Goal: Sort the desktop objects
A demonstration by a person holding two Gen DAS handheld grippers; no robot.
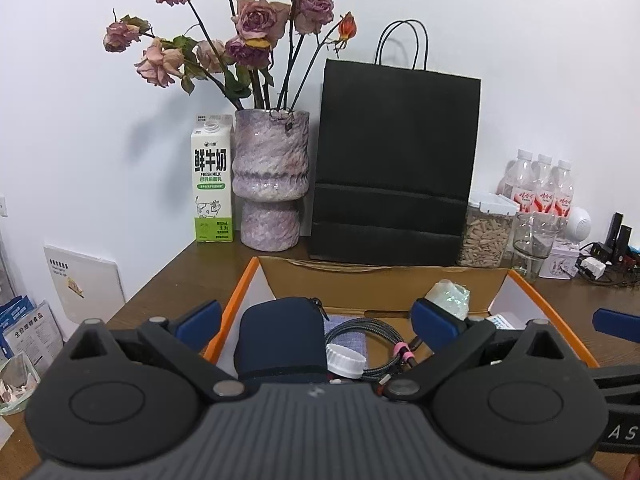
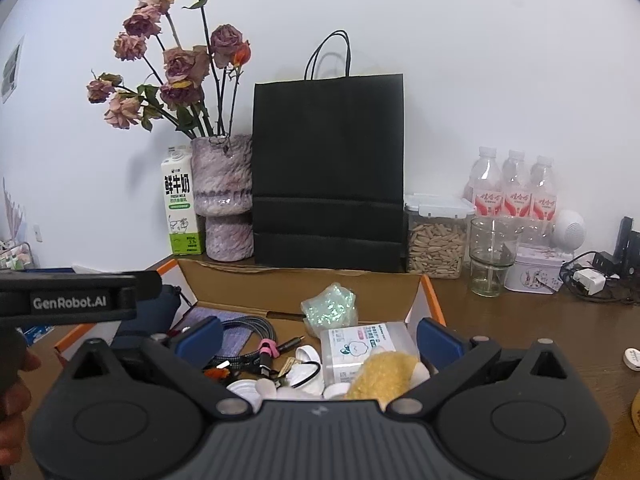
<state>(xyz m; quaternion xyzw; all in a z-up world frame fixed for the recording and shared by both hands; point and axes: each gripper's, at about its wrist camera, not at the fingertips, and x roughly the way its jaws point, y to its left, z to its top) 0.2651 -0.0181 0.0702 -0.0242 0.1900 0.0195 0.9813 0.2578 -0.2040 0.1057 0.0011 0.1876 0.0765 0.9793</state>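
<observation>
You've got both grippers, left [image 1: 318, 316] and right [image 2: 320, 334], spread wide w/ nothing held, over the box [image 1: 384, 280] (pouch [image 1: 280, 340], cable [image 1: 372, 332], cotton-swab tub [image 2: 364, 344] etc. inside), so you're probably between picks; next needs a target chosen.

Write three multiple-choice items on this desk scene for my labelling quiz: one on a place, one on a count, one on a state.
1. Where is the milk carton?
A. left of the vase
B. inside the box
C. right of the black bag

2. How many water bottles stand by the wall?
A. one
B. three
C. five

3. The right gripper is:
A. shut on the cable
B. shut on the glass
C. open

Answers: 1 A, the carton stands against the vase's left side. 2 B, three capped bottles in a row. 3 C, its fingers are spread wide and hold nothing.
</observation>
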